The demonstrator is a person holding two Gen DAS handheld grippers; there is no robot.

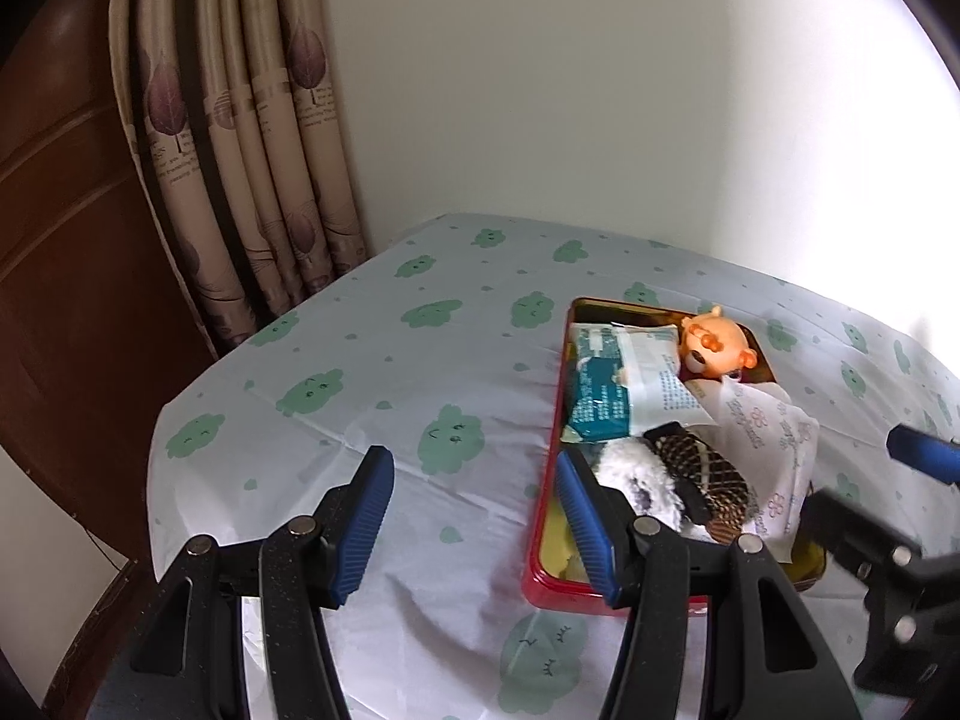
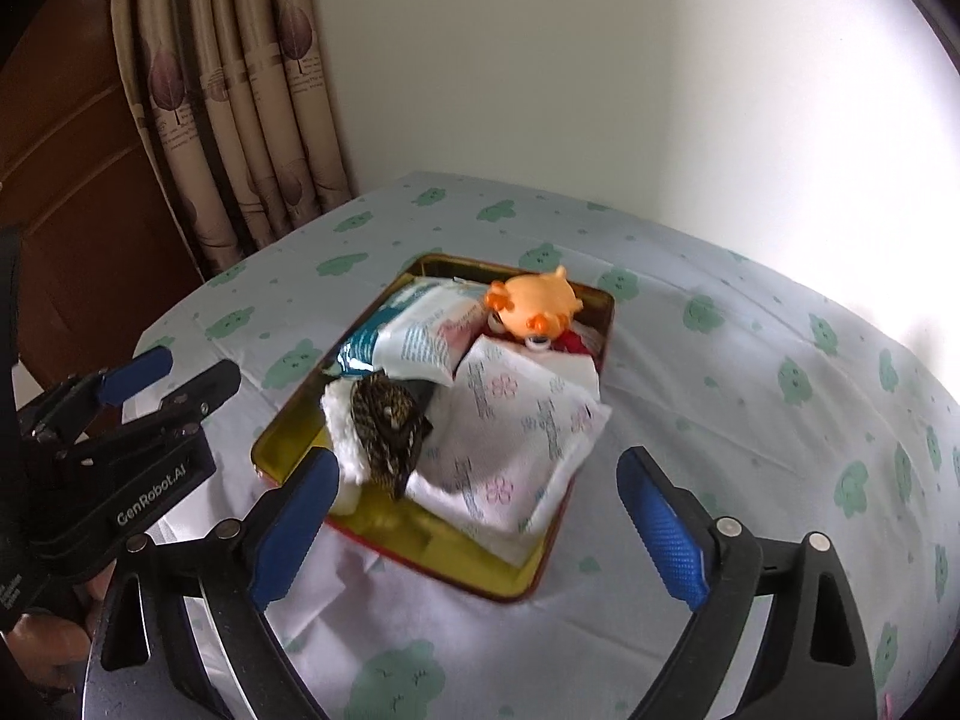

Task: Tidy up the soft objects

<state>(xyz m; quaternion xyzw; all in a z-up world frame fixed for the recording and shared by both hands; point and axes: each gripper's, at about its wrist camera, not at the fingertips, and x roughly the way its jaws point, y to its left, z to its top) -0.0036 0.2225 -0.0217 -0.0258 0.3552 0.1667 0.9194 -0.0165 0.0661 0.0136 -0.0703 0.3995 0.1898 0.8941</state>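
Note:
A red tin box (image 1: 543, 516) (image 2: 528, 591) with a gold inside sits on the bed. In it lie an orange toy (image 1: 717, 345) (image 2: 537, 303), a teal and white wipes pack (image 1: 606, 396) (image 2: 414, 336), a white flowered tissue pack (image 1: 774, 438) (image 2: 516, 438), and a white fluffy piece with a dark checked bow (image 1: 696, 474) (image 2: 387, 420). My left gripper (image 1: 474, 519) is open and empty, just left of the box's near end. My right gripper (image 2: 477, 528) is open and empty above the box's near end.
The bed has a pale sheet with green cloud prints (image 1: 360, 408) (image 2: 750, 396). Patterned curtains (image 1: 240, 138) and a brown wooden door (image 1: 66, 240) stand at the left. A white wall is behind. Each gripper shows in the other's view (image 1: 888, 540) (image 2: 114, 438).

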